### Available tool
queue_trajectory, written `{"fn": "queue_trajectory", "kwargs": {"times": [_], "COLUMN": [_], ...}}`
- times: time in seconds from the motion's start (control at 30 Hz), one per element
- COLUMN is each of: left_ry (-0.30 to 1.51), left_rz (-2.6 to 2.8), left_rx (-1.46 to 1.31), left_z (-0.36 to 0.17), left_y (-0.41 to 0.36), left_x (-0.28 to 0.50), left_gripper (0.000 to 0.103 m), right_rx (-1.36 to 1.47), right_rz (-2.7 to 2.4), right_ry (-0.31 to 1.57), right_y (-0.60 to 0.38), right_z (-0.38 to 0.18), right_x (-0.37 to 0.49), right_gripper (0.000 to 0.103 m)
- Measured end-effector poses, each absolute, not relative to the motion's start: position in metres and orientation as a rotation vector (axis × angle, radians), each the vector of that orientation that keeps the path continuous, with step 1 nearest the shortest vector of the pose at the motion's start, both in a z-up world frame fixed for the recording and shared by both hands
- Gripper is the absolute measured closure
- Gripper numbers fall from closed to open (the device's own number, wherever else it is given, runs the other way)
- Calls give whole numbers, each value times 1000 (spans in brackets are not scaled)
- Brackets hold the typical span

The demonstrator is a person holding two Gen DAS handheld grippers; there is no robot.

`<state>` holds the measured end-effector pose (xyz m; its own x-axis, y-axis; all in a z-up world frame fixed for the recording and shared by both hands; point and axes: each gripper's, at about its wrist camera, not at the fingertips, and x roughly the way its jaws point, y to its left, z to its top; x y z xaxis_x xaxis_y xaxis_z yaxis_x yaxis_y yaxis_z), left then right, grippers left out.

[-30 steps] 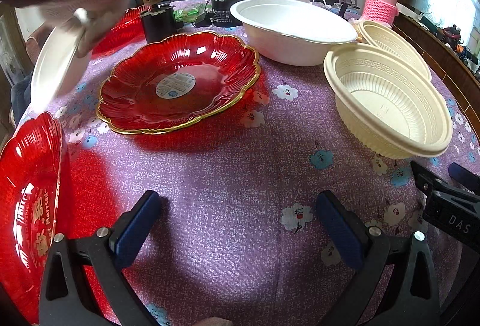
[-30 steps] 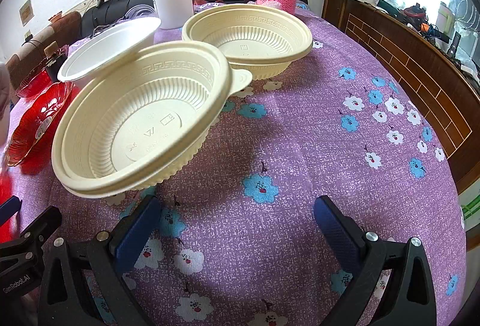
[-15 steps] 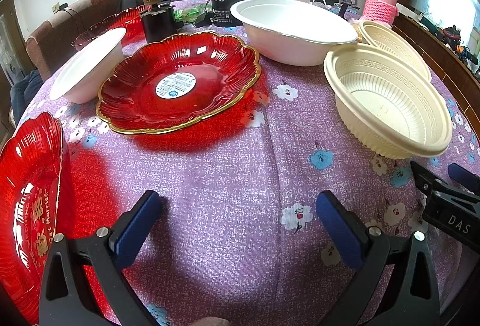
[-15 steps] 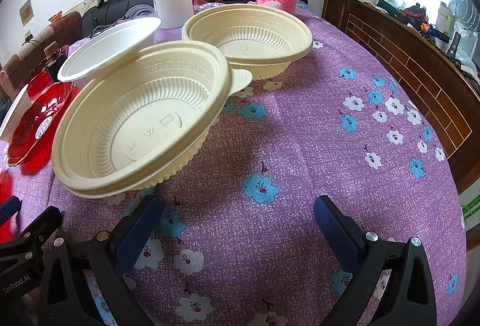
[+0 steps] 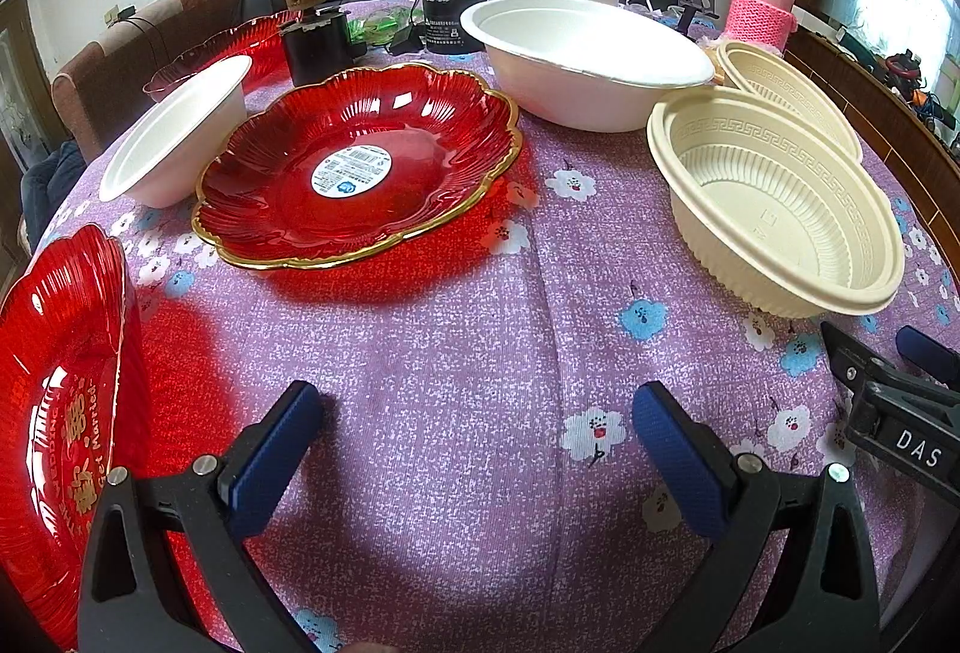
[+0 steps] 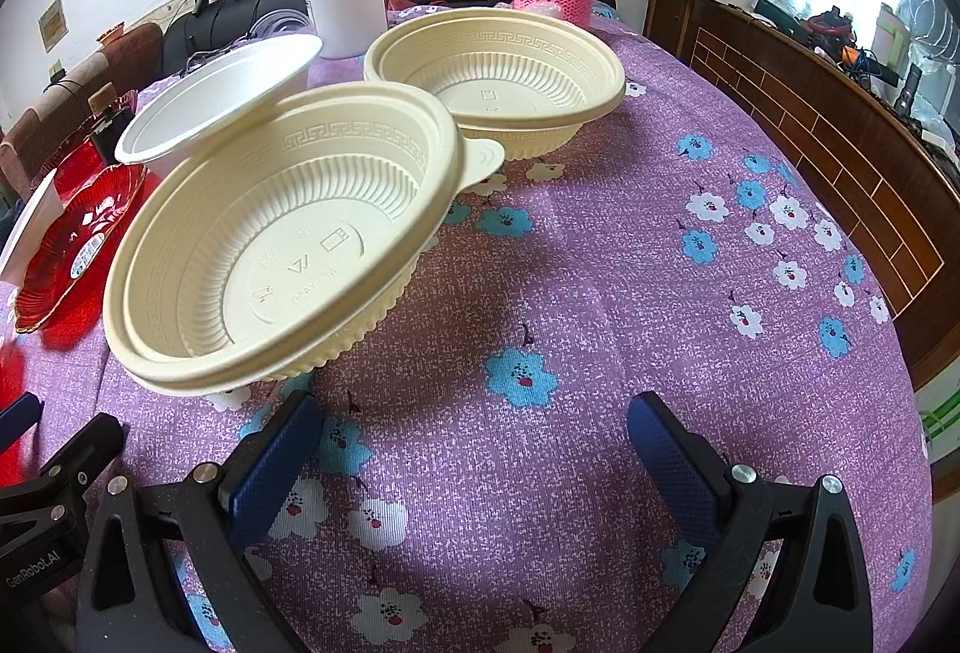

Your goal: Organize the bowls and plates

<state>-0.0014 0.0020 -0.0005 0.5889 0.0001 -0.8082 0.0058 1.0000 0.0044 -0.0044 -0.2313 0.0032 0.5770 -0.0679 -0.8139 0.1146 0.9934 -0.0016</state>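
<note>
- On the bench point(image 5: 480, 353), bare cloth lies before both grippers, jaws spread wide and empty: left gripper point(image 5: 480, 449), right gripper point(image 6: 474, 449).
- Near cream bowl point(image 6: 282, 245) sits just beyond the right gripper's left finger.
- Gold-rimmed red plate point(image 5: 360, 173) touches the small white bowl point(image 5: 174, 143).

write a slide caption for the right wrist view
Open right gripper hovers before two ribbed cream plastic bowls on purple floral tablecloth.

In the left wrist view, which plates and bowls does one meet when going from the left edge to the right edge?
Red plate with gold lettering → small white bowl → red plate with gold rim → large white bowl → near cream bowl
</note>
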Motion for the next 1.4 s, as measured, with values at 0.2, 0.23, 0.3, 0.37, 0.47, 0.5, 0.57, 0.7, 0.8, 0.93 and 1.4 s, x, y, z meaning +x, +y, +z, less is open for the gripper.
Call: {"fn": "queue_trajectory", "kwargs": {"times": [0.2, 0.23, 0.3, 0.37, 0.47, 0.5, 0.57, 0.7, 0.8, 0.93, 1.4], "left_ry": [941, 941, 942, 942, 943, 945, 947, 944, 943, 956, 1062], "left_rz": [-1, 1, 6, 6, 7, 2, -3, 2, 2, 34, -88], "left_rx": [6, 5, 3, 3, 3, 5, 9, 7, 6, -9, 18], "left_z": [-1, 0, 0, 0, 0, 1, 1, 0, 1, 1, 7], "left_y": [2, 1, 2, 2, 1, -1, -1, -2, -2, -3, -24], "left_x": [-1, -2, -2, -2, -2, -5, -4, -3, -3, -6, -67], "left_gripper": [0, 0, 0, 0, 0, 0, 0, 0, 0, 0, 2], "right_rx": [53, 53, 53, 53, 53, 53, 52, 52, 52, 53, 62], "right_rz": [-107, -107, -107, -107, -107, -107, -107, -107, -107, -104, -104], "right_ry": [950, 950, 950, 950, 950, 950, 950, 950, 950, 949, 1014], "right_y": [-231, -231, -231, -231, -231, -231, -231, -231, -231, -231, -233], "right_z": [3, 3, 3, 3, 4, 4, 3, 4, 3, 4, 6], "right_x": [-4, -4, -4, -4, -5, -5, -5, -5, -5, -5, -11], "right_gripper": [1, 1, 1, 1, 1, 1, 1, 1, 1, 1, 1]}}
